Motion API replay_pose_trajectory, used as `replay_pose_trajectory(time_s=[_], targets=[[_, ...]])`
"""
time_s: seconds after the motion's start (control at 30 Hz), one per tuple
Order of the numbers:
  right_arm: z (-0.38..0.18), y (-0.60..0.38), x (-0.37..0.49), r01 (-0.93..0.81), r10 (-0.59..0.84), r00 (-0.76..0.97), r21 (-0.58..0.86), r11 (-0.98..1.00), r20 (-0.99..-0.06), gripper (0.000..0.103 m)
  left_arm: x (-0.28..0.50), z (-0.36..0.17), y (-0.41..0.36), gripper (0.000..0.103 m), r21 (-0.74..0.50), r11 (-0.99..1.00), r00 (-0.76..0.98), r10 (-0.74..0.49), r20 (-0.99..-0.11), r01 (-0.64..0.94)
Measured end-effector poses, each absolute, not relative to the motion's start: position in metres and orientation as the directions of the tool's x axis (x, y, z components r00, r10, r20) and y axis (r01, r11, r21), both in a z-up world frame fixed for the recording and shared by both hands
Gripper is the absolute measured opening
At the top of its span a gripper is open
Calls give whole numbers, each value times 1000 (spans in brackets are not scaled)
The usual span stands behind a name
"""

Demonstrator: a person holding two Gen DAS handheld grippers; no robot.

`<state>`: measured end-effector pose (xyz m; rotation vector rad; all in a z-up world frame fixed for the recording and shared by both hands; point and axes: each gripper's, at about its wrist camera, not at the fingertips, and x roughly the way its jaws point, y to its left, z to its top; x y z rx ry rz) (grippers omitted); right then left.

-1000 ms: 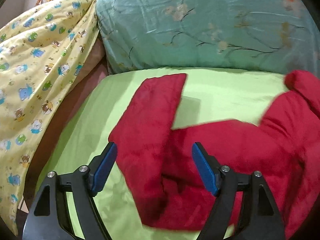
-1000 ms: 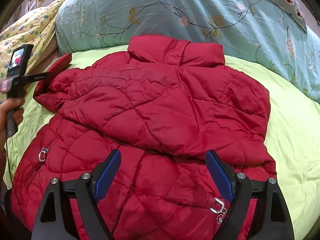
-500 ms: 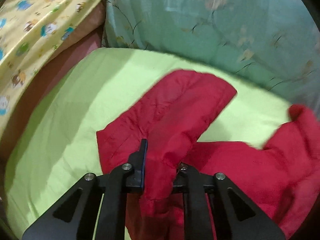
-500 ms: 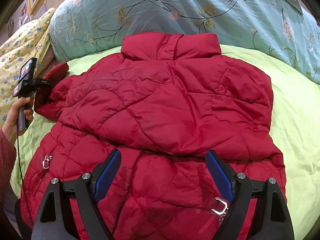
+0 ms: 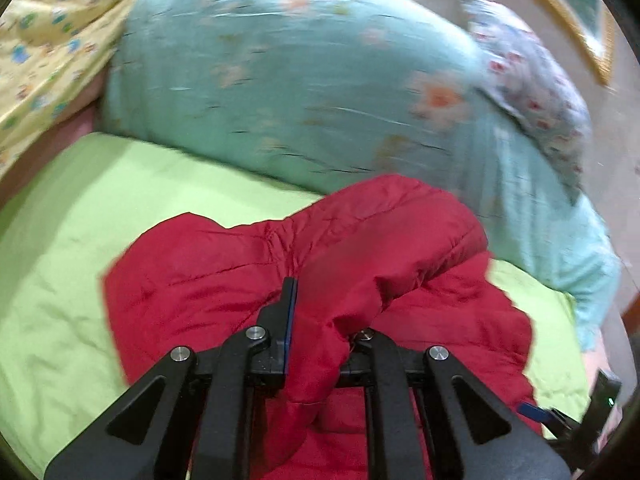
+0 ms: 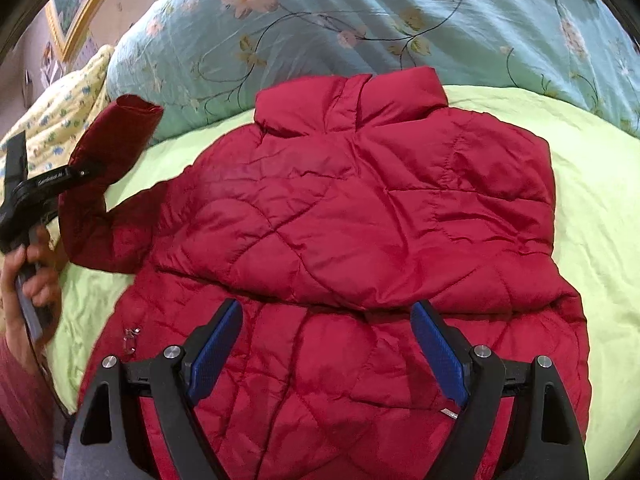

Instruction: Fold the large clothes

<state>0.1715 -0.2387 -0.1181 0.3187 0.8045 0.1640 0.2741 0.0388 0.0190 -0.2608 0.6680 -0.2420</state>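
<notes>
- Left wrist view: left gripper clamped with jaws closed on the red sleeve, cloth bunched between the blue pads and draped over the right-hand finger.
- Sleeve raised off the green sheet; rest of the jacket spread below and to the right on the bed.
- Teal floral duvet piled behind, yellow printed quilt at upper left; background blurred.
- Right wrist view: right gripper held with jaws wide apart above the jacket's lower part, nothing between the pads.
- Jacket laid flat on the sheet, collar toward the duvet.
- At left, sleeve lifted clear of the bed in the left gripper, held by a hand.
</notes>
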Motion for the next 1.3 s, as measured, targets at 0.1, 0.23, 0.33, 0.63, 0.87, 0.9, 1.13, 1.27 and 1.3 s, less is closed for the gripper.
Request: replay_pose_trajectory(time_s=[0.1, 0.23, 0.33, 0.63, 0.87, 0.9, 1.13, 1.27, 1.3], targets=[[-113, -250, 167, -6, 265, 697, 364, 931, -667, 87, 266, 22, 2, 9, -314, 927, 748, -356, -559, 206], [-103, -270, 160, 21, 258, 719, 392, 920, -645, 87, 256, 19, -45, 9, -306, 909, 727, -411, -549, 283], [-96, -290, 155, 45, 260, 738, 431, 901, -622, 87, 253, 13, -78, 9, -293, 896, 706, -443, -553, 332], [-98, -341, 167, 61, 393, 736, 631, 773, -552, 88, 245, -19, -156, 9, -224, 857, 631, -497, -595, 464], [-122, -357, 196, 81, 495, 696, 742, 665, -520, 89, 236, -46, -181, 10, -172, 829, 592, -509, -625, 531], [-127, -358, 203, 80, 517, 685, 758, 647, -514, 89, 235, -47, -181, 10, -171, 826, 589, -513, -624, 538], [-146, -357, 238, 41, 608, 648, 818, 573, -458, 53, 232, -50, -184, 10, -158, 818, 580, -514, -632, 553], [-153, -353, 241, 55, 601, 654, 821, 569, -460, 14, 236, -54, -181, 20, -174, 813, 529, -507, -680, 556], [-150, -352, 239, 50, 593, 660, 814, 579, -462, 13, 234, -56, -178, 23, -182, 806, 516, -515, -684, 563]])
